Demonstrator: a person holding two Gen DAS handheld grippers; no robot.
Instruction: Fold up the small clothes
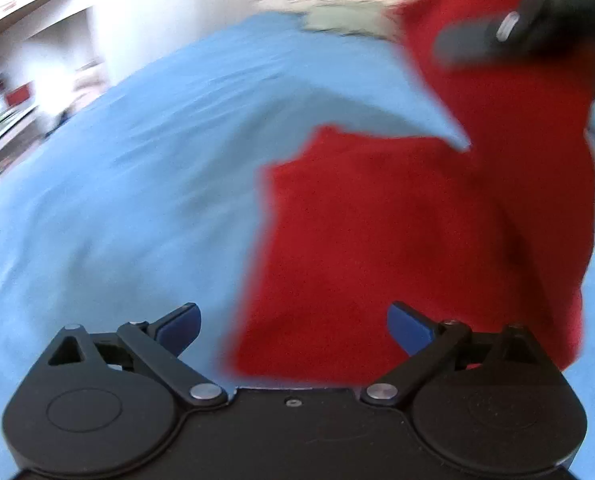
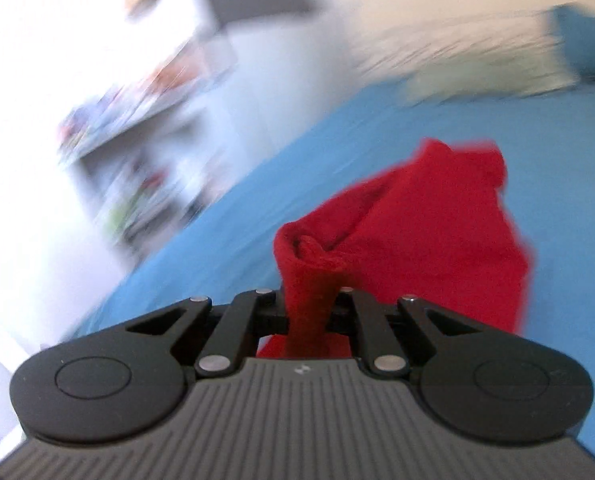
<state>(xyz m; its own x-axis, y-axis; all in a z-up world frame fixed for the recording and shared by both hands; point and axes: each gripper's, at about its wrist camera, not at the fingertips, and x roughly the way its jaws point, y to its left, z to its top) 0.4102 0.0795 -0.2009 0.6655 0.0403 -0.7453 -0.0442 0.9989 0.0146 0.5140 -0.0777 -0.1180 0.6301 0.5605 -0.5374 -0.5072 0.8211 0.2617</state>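
Note:
A small red garment point(image 1: 397, 232) lies partly on a blue bed sheet point(image 1: 137, 184), and one end of it is lifted up at the right. My left gripper point(image 1: 293, 326) hovers open just above the garment's near edge, its blue pads apart with nothing between them. In the left wrist view my right gripper point(image 1: 509, 32) shows at the top right, holding the raised end. In the right wrist view the right gripper point(image 2: 311, 300) is shut on a bunched fold of the red garment point(image 2: 417, 232), which hangs away from it over the sheet. Both views are blurred.
The blue sheet point(image 2: 257, 208) covers the whole bed. A pale green cloth point(image 1: 337, 20) and patterned bedding lie at the far end. White shelves point(image 1: 21, 80) with small items stand beside the bed at the left.

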